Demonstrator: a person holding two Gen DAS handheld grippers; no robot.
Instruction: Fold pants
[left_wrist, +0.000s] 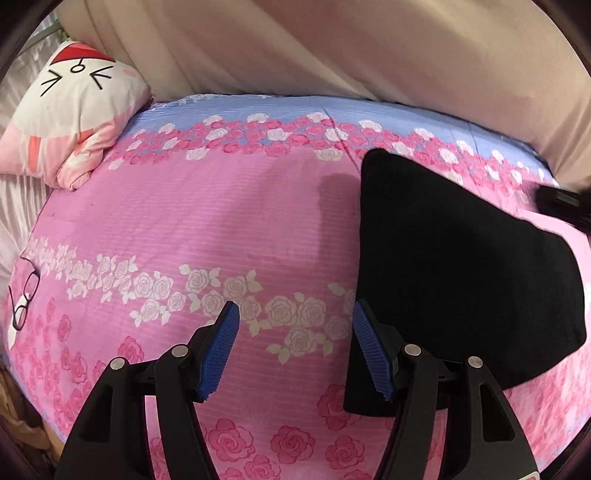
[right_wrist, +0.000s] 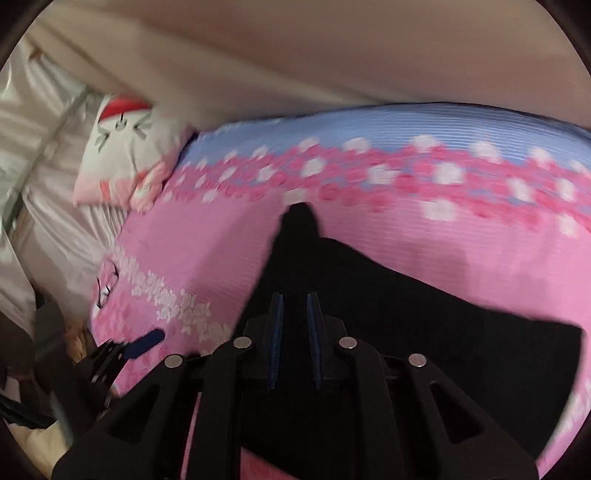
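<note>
One black pants bundle, long axis toward the curtain.

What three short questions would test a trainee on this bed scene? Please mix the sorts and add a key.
1. True or false: the glasses lie on the pants.
2. What is printed on the pillow? A: a face with whiskers. B: a car. C: letters only.
3. Fill in: the left tongs are ____ (open or shut).

Key: 1 false; 2 A; 3 open.
</note>
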